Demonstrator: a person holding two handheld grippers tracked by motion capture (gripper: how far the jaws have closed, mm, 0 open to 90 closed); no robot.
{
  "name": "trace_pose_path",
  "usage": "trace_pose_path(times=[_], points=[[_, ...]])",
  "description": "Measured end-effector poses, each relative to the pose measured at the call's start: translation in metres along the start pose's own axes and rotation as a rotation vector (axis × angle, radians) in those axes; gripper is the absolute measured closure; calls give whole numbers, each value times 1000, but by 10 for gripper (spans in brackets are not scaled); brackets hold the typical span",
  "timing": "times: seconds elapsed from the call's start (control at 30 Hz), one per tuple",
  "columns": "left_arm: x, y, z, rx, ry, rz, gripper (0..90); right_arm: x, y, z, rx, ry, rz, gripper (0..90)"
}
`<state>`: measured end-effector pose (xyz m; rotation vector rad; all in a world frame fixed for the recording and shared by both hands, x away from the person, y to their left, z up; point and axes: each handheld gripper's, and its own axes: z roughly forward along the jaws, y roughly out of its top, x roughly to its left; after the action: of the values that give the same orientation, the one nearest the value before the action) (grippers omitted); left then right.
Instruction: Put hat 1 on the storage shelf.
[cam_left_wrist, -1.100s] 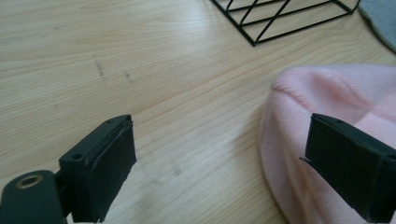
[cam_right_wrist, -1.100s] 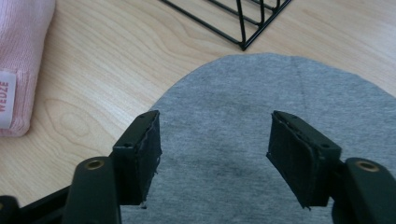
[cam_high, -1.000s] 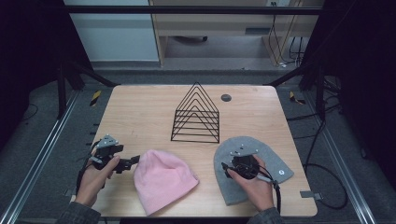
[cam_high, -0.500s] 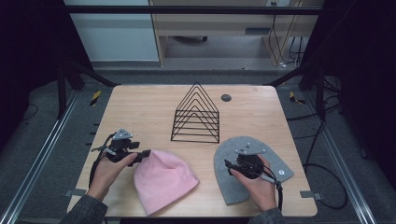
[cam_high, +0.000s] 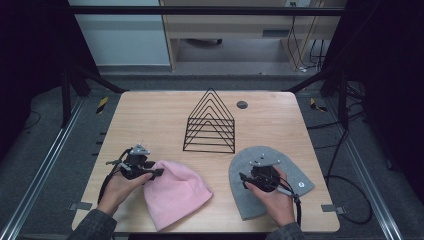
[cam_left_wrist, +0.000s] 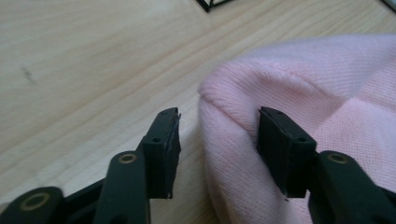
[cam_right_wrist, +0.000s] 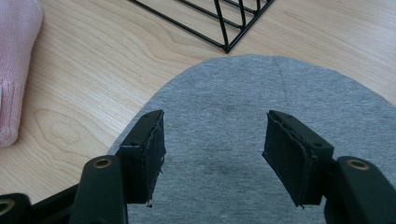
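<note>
Jaws closing around pink beanie's edge, not yet pinching.
Left gripper (cam_left_wrist: 217, 140) straddling raised fold of pink beanie (cam_left_wrist: 327, 93) on wooden table (cam_high: 150, 120); right gripper (cam_right_wrist: 212, 156) gaping, poised over flat grey beanie (cam_right_wrist: 233, 93), near black wire rack (cam_high: 210, 122).

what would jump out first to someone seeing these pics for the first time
Two soft hats near the front edge of the wooden table: a pink beanie at front left and a grey beanie at front right. The left gripper has just been closing, with a raised fold of the pink one between its jaws, while the right gripper hovers open over the grey one. Behind them stands a black wire rack shaped like nested triangles.
</note>
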<state>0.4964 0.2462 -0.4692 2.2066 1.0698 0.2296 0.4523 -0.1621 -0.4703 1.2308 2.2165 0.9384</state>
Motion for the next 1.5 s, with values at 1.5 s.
trace_pose_path(times=[1.5], points=[[-30,18,-58,-239,58,161,751,3,2,-1,-21,-20,-24,351]])
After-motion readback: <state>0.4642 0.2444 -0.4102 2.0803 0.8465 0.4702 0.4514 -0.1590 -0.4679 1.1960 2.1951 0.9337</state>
